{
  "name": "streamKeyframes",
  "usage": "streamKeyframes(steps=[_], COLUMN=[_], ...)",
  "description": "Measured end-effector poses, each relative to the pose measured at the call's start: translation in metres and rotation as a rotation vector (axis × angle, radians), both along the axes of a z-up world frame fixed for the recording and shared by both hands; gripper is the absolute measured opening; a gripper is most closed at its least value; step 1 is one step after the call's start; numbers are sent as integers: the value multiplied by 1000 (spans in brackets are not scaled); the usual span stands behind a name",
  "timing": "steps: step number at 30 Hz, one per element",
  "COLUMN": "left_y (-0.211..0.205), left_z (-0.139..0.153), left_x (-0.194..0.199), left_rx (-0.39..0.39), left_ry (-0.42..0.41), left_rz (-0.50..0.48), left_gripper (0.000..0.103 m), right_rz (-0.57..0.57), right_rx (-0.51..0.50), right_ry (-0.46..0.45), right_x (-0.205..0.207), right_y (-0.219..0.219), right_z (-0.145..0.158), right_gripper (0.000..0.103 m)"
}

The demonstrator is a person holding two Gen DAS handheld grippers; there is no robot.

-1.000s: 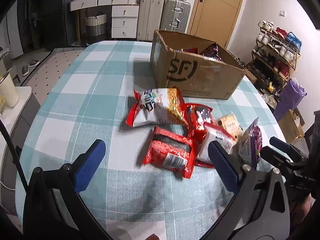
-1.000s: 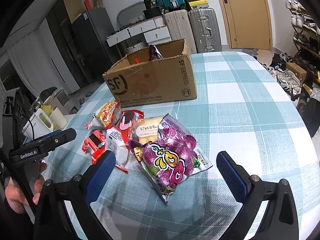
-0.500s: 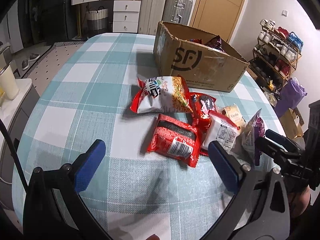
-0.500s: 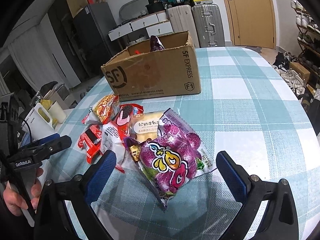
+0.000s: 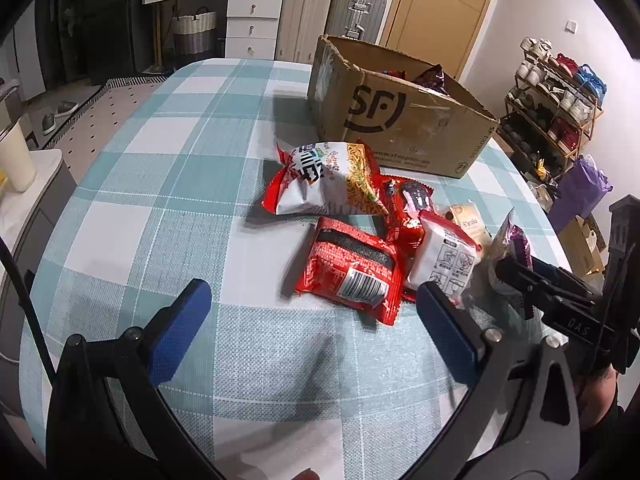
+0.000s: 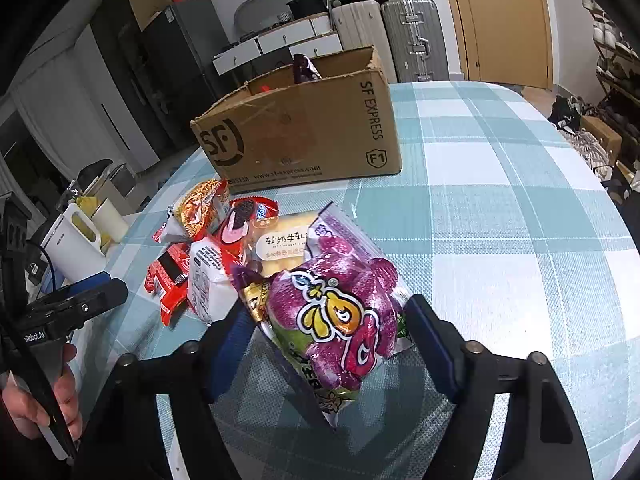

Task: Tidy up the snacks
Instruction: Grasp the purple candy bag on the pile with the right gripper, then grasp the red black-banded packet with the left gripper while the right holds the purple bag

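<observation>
Broadly, desk (image 5: 168, 184): round top under a teal-and-white check cloth, filling most of both views.
Cardboard box (image 6: 304, 136): open-topped, printed SF, upper centre of the right wrist view and upper right of the left wrist view; packets show above its rim.
Left tool (image 5: 312, 322): bottom of the left wrist view, blue pads spread wide over bare cloth, gripping nothing; a hand (image 6: 48, 404) holds it at the lower left edge of the right wrist view.
Right tool (image 6: 332, 338): bottom centre of its own view, jaws closing with the purple snack bag between them; the pads stand against the bag's two sides.
Purple snack bag (image 6: 340, 312): lower centre of the right wrist view, nearest packet of the pile, propped up on the cloth.
Noodle snack bag (image 5: 328, 180): red, white and yellow, centre of the left wrist view, just in front of the box.
Red packet (image 5: 352, 268): barcode up, below the noodle bag, just beside the left tool's right pad.
White packet (image 5: 444, 256): right of the red packet, touching it.
Cream cake packet (image 6: 280, 244): behind the purple bag, touching it.
Cookie packet (image 6: 248, 220): red, left of the cake packet.
</observation>
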State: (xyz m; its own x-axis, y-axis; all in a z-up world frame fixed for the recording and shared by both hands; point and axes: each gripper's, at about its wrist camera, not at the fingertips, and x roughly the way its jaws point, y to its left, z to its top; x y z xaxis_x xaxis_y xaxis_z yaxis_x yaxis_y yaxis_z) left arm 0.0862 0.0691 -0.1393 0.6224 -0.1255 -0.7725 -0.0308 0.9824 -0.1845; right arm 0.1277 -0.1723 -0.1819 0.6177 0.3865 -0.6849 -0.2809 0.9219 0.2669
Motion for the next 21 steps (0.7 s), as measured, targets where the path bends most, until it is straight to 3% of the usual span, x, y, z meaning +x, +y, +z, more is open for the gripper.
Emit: streamKeyframes(steps=[4, 6, 21], left_y=[1, 1, 2], left_z=[-2, -2, -4], left_x=[0, 0, 1], left_rx=[-2, -3, 1], left_ry=[7, 7, 21], left_rz=[3, 3, 5], left_gripper=[102, 102, 102], right_rz=[2, 3, 12], right_rx=[-4, -5, 10], right_ry=[-6, -6, -34], right_x=[-1, -2, -9], right_y=[0, 0, -2], right_z=[1, 1, 7], right_gripper=[64, 53, 50])
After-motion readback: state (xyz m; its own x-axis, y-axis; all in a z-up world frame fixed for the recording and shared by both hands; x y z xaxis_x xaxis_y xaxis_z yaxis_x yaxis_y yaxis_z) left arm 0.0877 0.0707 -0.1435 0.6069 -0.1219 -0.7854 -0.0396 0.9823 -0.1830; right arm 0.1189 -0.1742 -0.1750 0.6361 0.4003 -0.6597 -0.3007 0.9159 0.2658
